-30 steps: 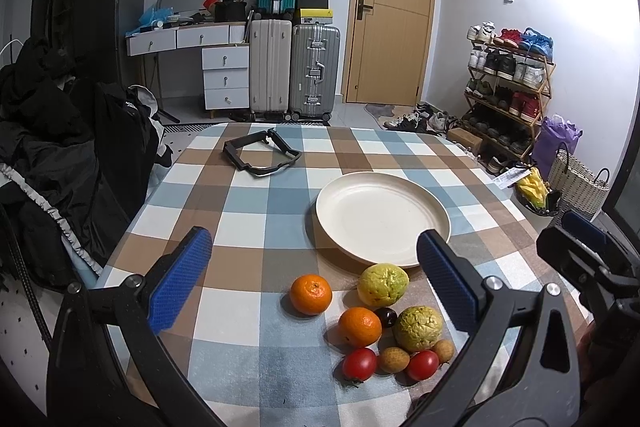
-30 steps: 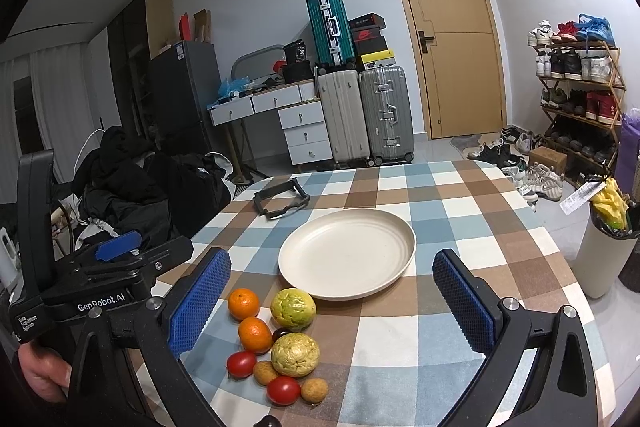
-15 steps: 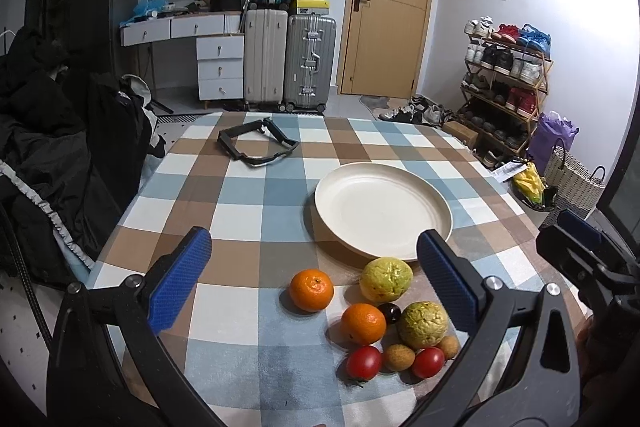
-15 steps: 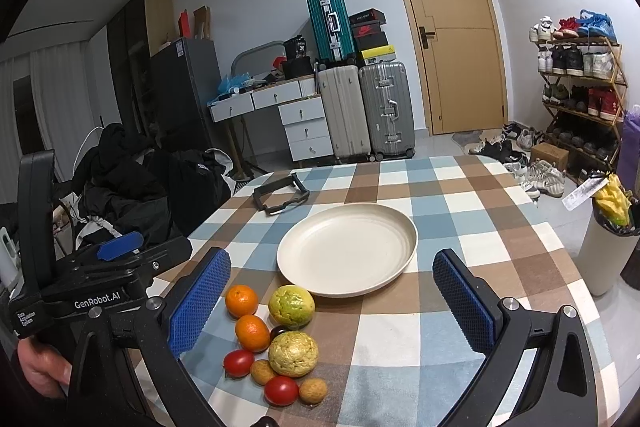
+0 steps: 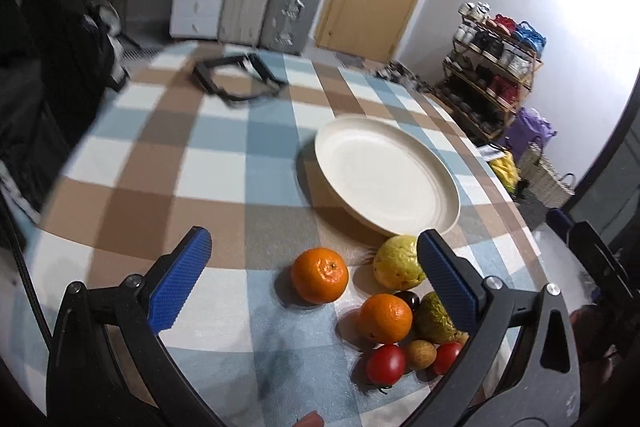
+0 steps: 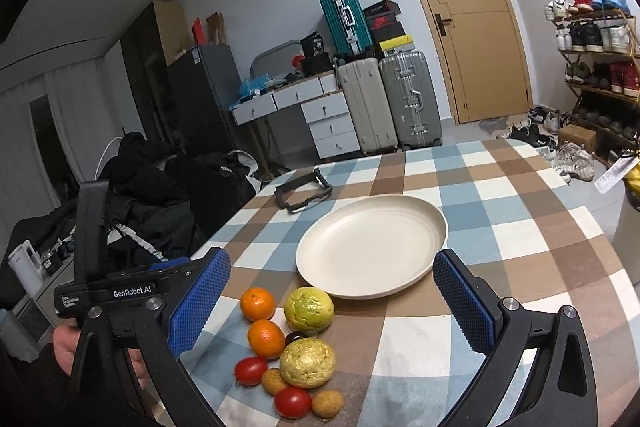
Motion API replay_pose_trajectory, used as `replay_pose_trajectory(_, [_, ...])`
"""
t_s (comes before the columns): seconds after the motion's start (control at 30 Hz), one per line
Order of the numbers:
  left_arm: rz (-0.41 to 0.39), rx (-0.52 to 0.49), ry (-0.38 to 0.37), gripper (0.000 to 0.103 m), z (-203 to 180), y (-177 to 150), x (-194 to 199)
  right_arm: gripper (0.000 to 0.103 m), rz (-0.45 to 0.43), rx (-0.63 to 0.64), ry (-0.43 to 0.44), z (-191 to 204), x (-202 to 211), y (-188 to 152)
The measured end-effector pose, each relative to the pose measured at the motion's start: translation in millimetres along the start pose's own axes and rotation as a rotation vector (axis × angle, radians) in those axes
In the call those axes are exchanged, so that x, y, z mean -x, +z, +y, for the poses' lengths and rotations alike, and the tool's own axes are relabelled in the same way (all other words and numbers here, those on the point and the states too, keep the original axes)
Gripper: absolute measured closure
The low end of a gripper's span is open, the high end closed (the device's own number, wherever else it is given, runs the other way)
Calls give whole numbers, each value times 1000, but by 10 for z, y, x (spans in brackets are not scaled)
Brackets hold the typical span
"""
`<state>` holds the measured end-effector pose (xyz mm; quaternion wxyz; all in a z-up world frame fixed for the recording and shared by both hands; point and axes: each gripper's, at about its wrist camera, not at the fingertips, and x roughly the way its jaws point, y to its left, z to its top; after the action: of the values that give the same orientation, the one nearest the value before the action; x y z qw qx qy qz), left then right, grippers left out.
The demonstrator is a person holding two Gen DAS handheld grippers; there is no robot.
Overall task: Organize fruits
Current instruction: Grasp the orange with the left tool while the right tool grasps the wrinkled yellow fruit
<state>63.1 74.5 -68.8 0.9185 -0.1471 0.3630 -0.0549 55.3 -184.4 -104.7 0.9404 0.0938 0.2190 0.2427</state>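
Note:
An empty cream plate sits mid-table on the checked cloth. In front of it lies a cluster of fruit: two oranges, two bumpy yellow-green fruits, two red tomatoes, small brown fruits and a dark one. My left gripper is open, low over the table, with the nearer orange between its blue pads. My right gripper hangs open above the cluster, holding nothing. The left gripper's body shows in the right wrist view.
A black strap-like frame lies on the far left of the table. Off the right table edge are a shoe rack, a bin and baskets. Suitcases, a desk and dark clothing stand behind and to the left.
My left gripper has dropped and tilted forward toward the fruit, so the left orange now sits between its open pads. The right gripper has barely moved. The fruit has not shifted.

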Motion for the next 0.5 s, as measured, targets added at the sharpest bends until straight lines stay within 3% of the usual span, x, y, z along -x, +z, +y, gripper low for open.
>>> replay_pose_trajectory(0.17, [94,72,-67,1,183,-8,-375,0,41,-28,1,-90,-218,-29])
replay_pose_trajectory(0.43, [130,87,-119,2,228,-7,-716,0,95,-54,3,-201,-473,-72])
replay_pose_trajectory(0.5, [150,85,-138,8,206,-1,-773,0,103,-56,5,-210,-516,-77])
